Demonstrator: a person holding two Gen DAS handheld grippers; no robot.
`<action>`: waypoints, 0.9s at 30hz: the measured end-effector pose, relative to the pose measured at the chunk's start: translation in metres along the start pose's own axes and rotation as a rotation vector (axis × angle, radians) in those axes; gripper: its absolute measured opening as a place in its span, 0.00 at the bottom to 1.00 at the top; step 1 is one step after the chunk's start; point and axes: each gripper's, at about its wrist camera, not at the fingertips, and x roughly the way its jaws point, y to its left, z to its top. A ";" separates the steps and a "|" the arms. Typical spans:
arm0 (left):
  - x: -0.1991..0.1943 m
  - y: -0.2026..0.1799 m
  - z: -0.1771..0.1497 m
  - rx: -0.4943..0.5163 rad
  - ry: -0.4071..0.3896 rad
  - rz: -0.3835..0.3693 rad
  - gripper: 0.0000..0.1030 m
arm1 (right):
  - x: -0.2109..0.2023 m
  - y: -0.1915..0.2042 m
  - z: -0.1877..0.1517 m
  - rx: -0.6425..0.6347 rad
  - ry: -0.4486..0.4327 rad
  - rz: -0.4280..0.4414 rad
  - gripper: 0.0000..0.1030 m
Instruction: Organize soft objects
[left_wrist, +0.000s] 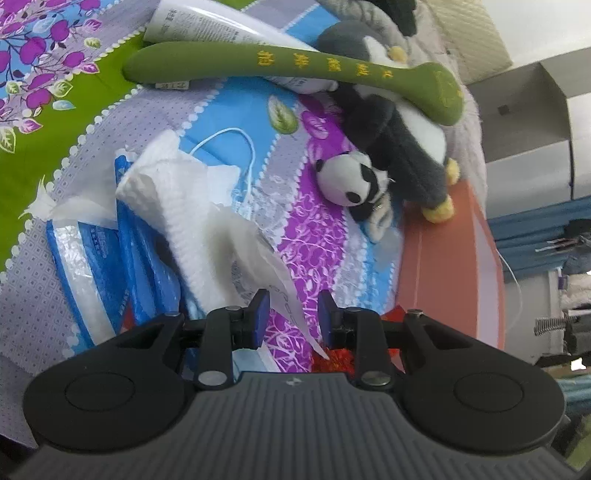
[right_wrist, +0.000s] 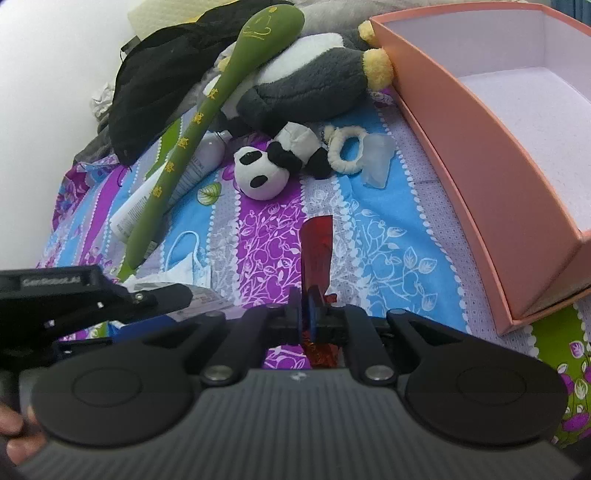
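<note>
- My right gripper (right_wrist: 313, 295) is pinched almost fully together on a red translucent wrapper (right_wrist: 318, 251); the strip stands up out of the pads and runs straight ahead of the claw, its free end pointing away from me toward the panda plush (right_wrist: 263, 172).
- Its long axis lies along my fingers, so it should hang lengthwise when lifted.
- The pink box (right_wrist: 461, 166) sits ahead and to the right of this claw, open and bare inside; I judge the strip goes there.
- To do this well, I would keep the pinch firm, lift clear of the patterned bedsheet (right_wrist: 391, 236), and swing right over the near wall before letting go.
- My left gripper (left_wrist: 290, 314) stands partly open, pads not pressing anything; a white tissue (left_wrist: 207, 221) trails from ahead-left down between them, with the tissue pack (left_wrist: 92, 266) to its left.
</note>
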 end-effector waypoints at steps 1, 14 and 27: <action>0.001 -0.001 0.001 -0.004 -0.003 0.007 0.30 | 0.001 0.000 0.000 0.000 0.001 0.000 0.08; 0.004 -0.005 0.000 0.051 -0.041 0.052 0.08 | 0.008 -0.004 0.004 -0.029 0.009 -0.031 0.08; -0.029 -0.030 -0.010 0.201 -0.112 0.021 0.05 | -0.028 0.003 0.005 -0.063 -0.084 -0.048 0.06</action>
